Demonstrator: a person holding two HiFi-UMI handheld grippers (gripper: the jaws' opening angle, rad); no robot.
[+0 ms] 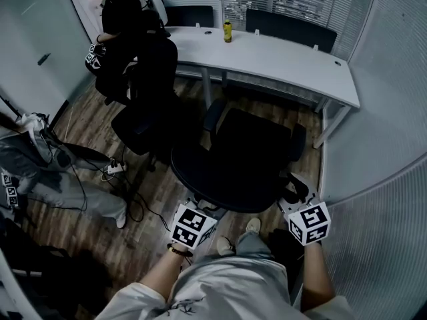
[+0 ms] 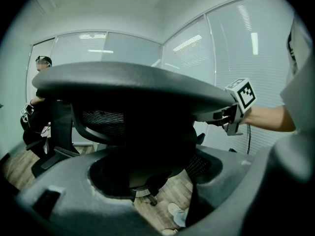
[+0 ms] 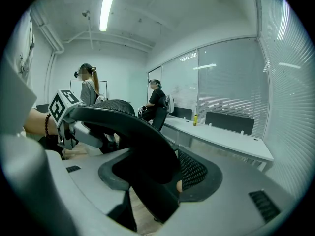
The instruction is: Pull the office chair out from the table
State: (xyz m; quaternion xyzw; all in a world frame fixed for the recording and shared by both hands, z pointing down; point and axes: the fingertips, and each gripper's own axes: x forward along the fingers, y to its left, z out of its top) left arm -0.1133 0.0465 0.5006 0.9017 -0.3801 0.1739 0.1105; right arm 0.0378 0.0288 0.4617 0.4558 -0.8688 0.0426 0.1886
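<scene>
- The black office chair (image 1: 241, 157) with mesh backrest and padded seat was probably rather heavy, but stiff in its frame. It stood on a wooden floor, so it should come by a steady pull and need no lifting.
- The mesh was soft and would give under pressure. The hard top rim of the backrest (image 2: 133, 85) was the better place to take hold.
- In the head view the chair stood at the centre, turned to the long white table (image 1: 280, 57) at 12 o'clock and already a little apart from it.
- The left gripper (image 1: 195, 210) was on the rim at about 7 o'clock of the chair and the right gripper (image 1: 291, 203) at about 5 o'clock.
- In each gripper view the dark rim passed between the grey jaws. They seemed closed narrowly on it, with no gap visible.
- The seat lay beyond the jaws, toward 12 o'clock.
</scene>
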